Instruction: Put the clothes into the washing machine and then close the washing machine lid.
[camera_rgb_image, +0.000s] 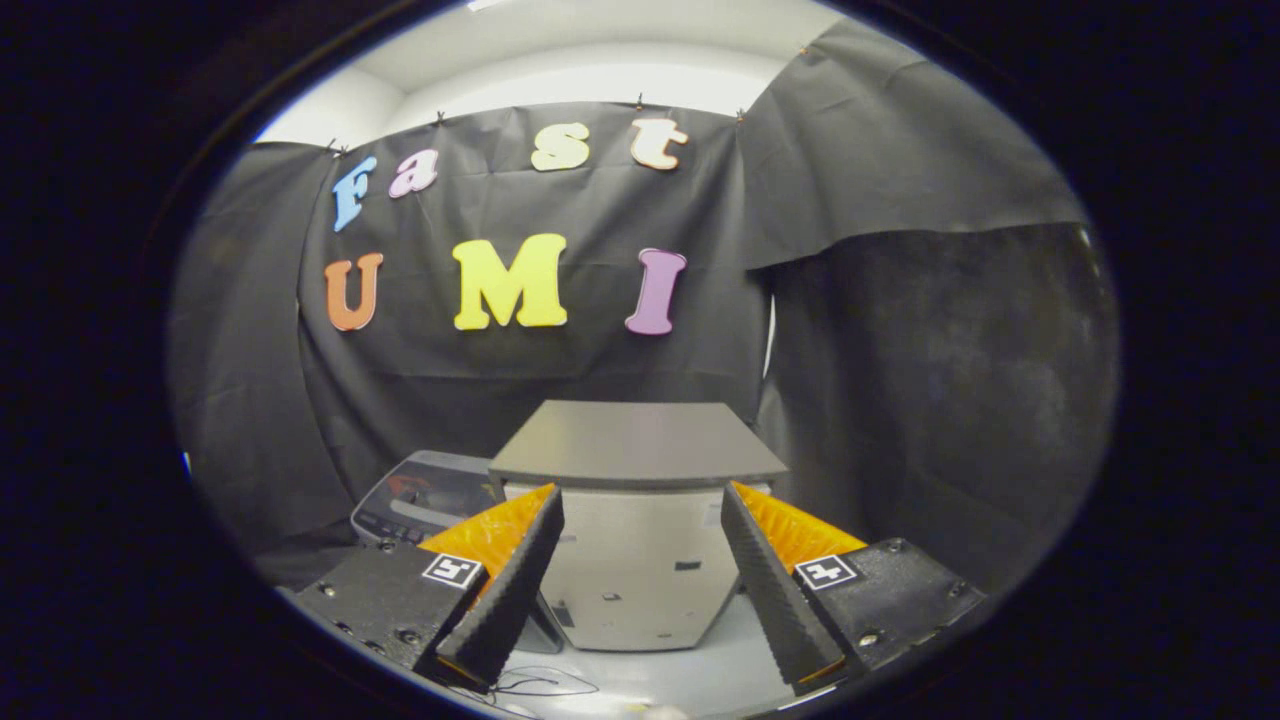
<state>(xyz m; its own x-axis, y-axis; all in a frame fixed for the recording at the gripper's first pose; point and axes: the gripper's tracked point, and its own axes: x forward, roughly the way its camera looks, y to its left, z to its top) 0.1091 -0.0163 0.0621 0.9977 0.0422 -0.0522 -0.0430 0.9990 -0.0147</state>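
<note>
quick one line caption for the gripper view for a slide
Open hand-held gripper faces a grey box-like unit with a flat top; a control panel sits beside it.

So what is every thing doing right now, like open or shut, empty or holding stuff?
gripper: open, fingers spread apart with nothing between them
washing machine: upright just ahead of the fingers, not touched
washing machine lid: seems to lie flat on top, apparently shut
control panel: sits beside the machine, beyond one finger; cannot tell if it is on
thin cable: lies loose on the white surface near the fingers
</note>
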